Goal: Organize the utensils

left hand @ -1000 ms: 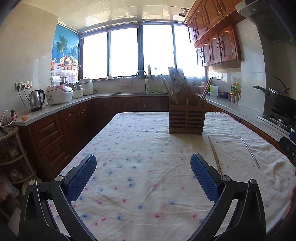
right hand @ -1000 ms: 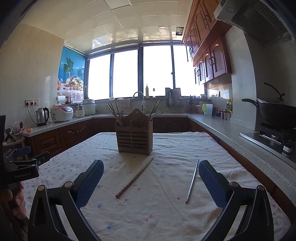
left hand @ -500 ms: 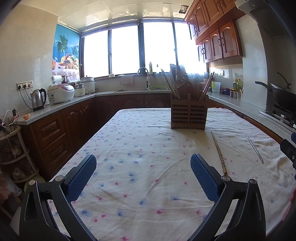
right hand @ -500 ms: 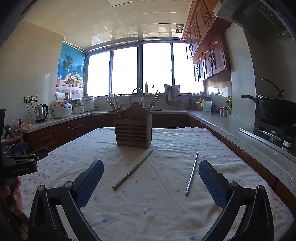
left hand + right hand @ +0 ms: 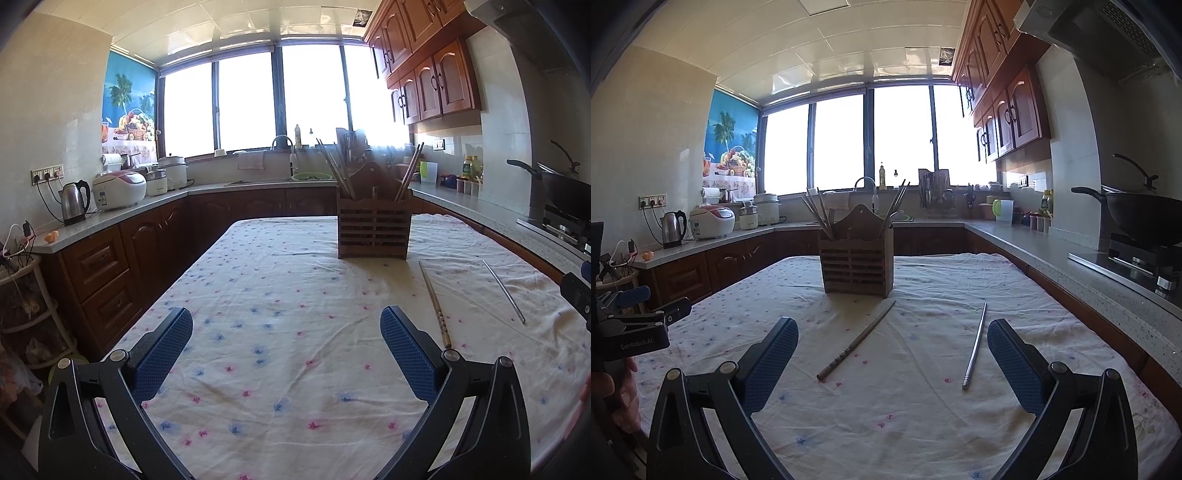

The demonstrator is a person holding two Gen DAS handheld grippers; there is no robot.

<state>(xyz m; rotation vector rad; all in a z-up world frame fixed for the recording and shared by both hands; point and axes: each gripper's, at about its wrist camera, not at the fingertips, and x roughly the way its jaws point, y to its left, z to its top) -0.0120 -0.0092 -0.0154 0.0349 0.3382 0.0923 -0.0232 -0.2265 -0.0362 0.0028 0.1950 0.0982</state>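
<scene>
- Two loose chopsticks lie flat on the flowered tablecloth (image 5: pixel 923 417) in front of the wooden chopstick holder (image 5: pixel 856 267): a wooden chopstick (image 5: pixel 857 340) angled with its far end near the holder's base, and a metal chopstick (image 5: pixel 975 347) well apart to its right.
- The right gripper (image 5: pixel 893 363) hovers over both with jaws spread wide and nothing held. A likely risk is closing with both sticks inside the span and dragging one along.
- Each stick is thin and lies flush on soft cloth; the pads could pinch fabric and tug the cloth, which might shift the holder.
- The metal chopstick looks smooth and round, so it could roll or slip out of a grip taken off-centre.
- The holder already carries upright chopsticks at both ends; a stick lowered at a slant could knock them or catch on the raised back.
- The left gripper (image 5: pixel 286 350) is also wide open and empty, over bare cloth to the left; the two tools may collide if both reach in.
</scene>
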